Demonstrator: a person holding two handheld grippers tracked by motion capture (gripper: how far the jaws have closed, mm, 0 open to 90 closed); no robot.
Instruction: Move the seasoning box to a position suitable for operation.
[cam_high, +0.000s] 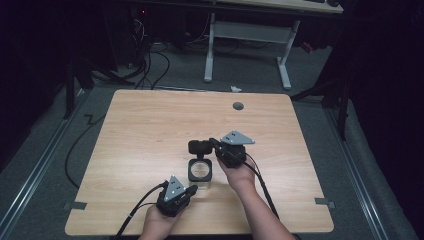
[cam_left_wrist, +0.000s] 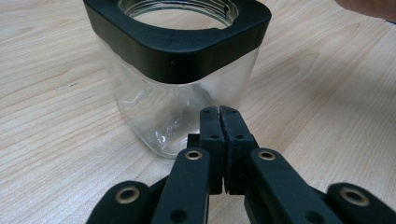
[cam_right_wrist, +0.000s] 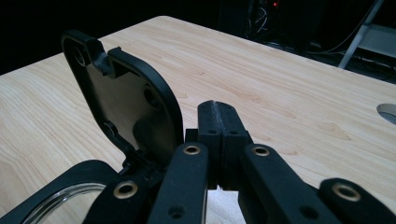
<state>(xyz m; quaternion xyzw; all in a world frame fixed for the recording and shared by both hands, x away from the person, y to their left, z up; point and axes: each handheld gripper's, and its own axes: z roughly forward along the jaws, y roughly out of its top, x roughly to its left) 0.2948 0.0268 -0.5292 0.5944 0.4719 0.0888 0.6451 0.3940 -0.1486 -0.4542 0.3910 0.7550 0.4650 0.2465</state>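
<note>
A clear square glass jar with a black rim stands near the table's front middle. Its hinged black lid is swung up and open at the far side. In the left gripper view the jar rises right ahead, and my left gripper is shut and empty, its tips close against the lower glass wall. It is at the jar's near left corner. My right gripper is shut and empty beside the raised lid; whether they touch I cannot tell. It is at the jar's far right.
The light wooden table has a round grey cable hole near its far edge. Grey tape marks sit at the front left and front right. A white-legged desk and cables stand on the floor beyond.
</note>
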